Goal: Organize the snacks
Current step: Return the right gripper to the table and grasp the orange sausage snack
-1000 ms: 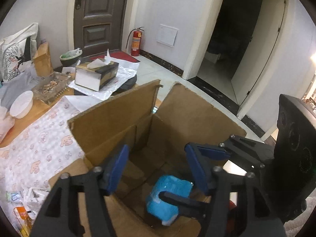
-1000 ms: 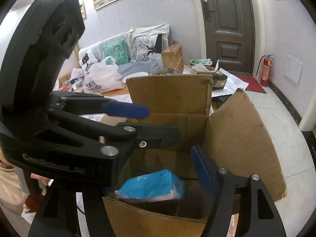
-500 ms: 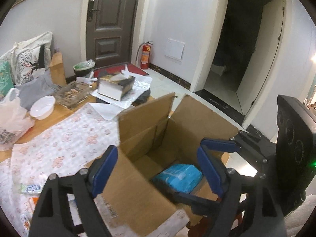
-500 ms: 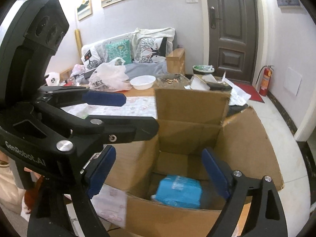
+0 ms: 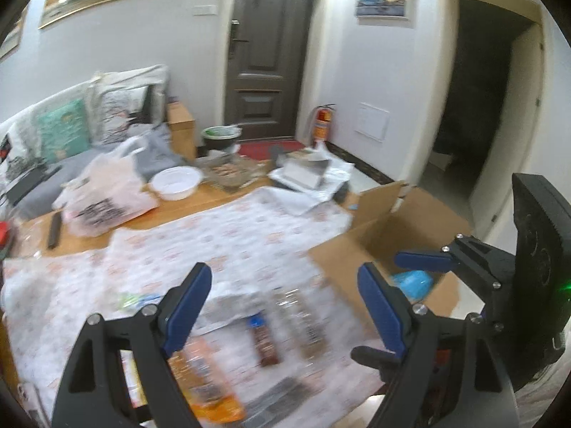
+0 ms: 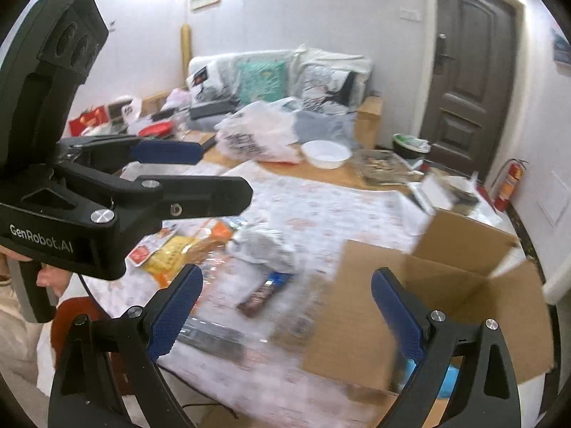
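An open cardboard box (image 5: 399, 228) stands at the table's right end, with a blue snack packet (image 5: 414, 281) inside; the box also shows in the right wrist view (image 6: 464, 285). Loose snacks lie on the patterned cloth: a dark bar (image 5: 264, 339), an orange packet (image 5: 207, 388) and a clear-wrapped bar (image 5: 303, 317). The dark bar also shows in the right wrist view (image 6: 262, 292), near a yellow-orange packet (image 6: 175, 249). My left gripper (image 5: 282, 306) is open and empty above the snacks. My right gripper (image 6: 285, 306) is open and empty beside the box.
A white bowl (image 5: 175, 182), a printed plastic bag (image 5: 103, 196), a glass tray (image 5: 228, 171) and a tissue box (image 5: 307, 171) sit at the table's far side. A sofa with cushions (image 6: 271, 78) stands behind. A fire extinguisher (image 5: 323, 125) is by the door.
Both grippers have pulled back from the box and swung left over the table. The blue packet stays in the box. The loose snacks have come into view.
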A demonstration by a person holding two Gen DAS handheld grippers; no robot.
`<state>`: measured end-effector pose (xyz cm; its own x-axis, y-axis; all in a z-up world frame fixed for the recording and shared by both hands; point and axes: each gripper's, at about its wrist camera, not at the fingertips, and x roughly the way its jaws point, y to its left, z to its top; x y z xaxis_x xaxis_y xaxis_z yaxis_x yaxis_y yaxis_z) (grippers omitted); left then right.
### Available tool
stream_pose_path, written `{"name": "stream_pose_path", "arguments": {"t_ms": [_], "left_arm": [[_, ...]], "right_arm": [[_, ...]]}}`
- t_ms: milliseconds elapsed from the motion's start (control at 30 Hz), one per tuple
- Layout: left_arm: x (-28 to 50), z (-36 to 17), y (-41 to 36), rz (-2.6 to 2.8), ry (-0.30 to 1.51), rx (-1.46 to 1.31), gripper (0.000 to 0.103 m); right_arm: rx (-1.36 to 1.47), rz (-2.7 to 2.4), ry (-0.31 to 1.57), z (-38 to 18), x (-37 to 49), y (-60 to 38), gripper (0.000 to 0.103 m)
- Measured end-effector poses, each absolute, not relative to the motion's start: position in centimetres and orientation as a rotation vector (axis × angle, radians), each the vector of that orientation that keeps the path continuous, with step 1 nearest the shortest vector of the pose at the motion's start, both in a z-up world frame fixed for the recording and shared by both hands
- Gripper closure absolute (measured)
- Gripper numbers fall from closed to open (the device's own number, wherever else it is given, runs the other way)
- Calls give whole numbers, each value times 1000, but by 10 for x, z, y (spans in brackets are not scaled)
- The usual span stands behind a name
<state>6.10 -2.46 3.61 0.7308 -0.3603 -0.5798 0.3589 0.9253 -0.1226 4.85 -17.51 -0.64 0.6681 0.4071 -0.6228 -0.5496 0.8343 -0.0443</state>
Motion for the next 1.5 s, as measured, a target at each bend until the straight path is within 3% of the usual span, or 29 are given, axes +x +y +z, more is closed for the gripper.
{"name": "stream_pose_path", "arguments": {"t_ms": [367, 867, 933, 1200, 1300, 1500], "left_arm": [[69, -41, 87, -315, 733, -123, 22], [101, -119, 119, -327, 864, -207, 22], [105, -124, 119, -330, 876, -204, 22], [114, -133, 120, -352, 904, -220, 22], [115, -133, 119, -355, 906, -223, 22], [114, -133, 119, -352, 909, -229, 22]], "right_arm": [[-219, 675, 824, -71, 67, -68, 8], [-92, 677, 1040, -158, 107, -16, 10], [-88, 671, 1044, -160, 110, -13, 16], [-105, 651, 1044, -165, 120, -8, 23], [-120, 636, 1032, -165, 120, -8, 34], [-118, 644, 1013, -164, 120, -16, 44]]}}
